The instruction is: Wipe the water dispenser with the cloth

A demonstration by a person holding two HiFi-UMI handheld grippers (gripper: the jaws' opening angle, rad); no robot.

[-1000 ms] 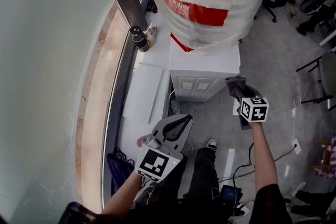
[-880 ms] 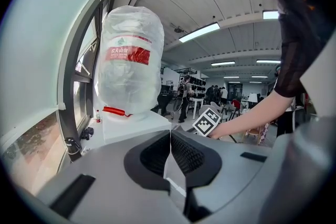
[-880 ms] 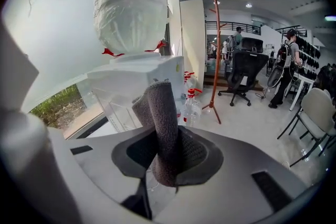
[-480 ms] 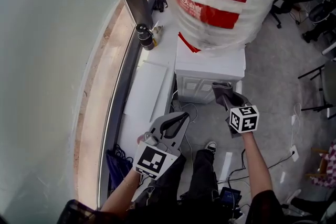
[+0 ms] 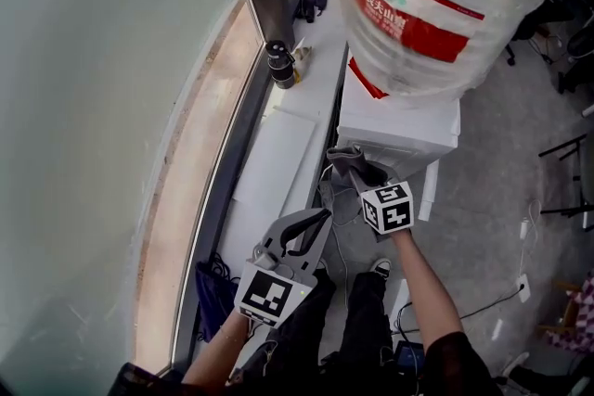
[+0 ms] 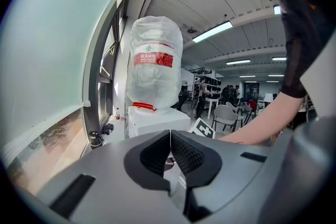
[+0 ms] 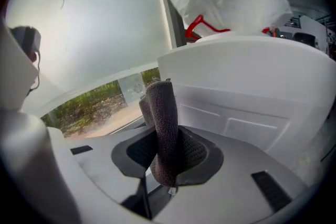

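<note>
The white water dispenser (image 5: 401, 133) stands by the window with a plastic-wrapped bottle (image 5: 436, 0) on top. In the head view my right gripper (image 5: 357, 177) is shut on a dark grey cloth (image 5: 344, 161), which lies against the dispenser's front near its left corner. In the right gripper view the cloth (image 7: 163, 123) sticks up between the jaws, close to the dispenser's white panel (image 7: 247, 97). Lower left, my left gripper (image 5: 314, 223) hangs away from the dispenser. Its jaws (image 6: 169, 150) are shut with nothing between them, and the dispenser (image 6: 157, 119) shows beyond.
A white ledge (image 5: 269, 167) runs along the frosted window at the left, with a black cup (image 5: 279, 63) on it. A blue bag (image 5: 212, 288) lies below the ledge. Cables and the person's shoe (image 5: 380, 268) are on the grey floor; chairs stand at the far right.
My right gripper has carried the cloth leftwards across the dispenser's front, from its right side to its left corner. The left gripper has stayed low and shut.
</note>
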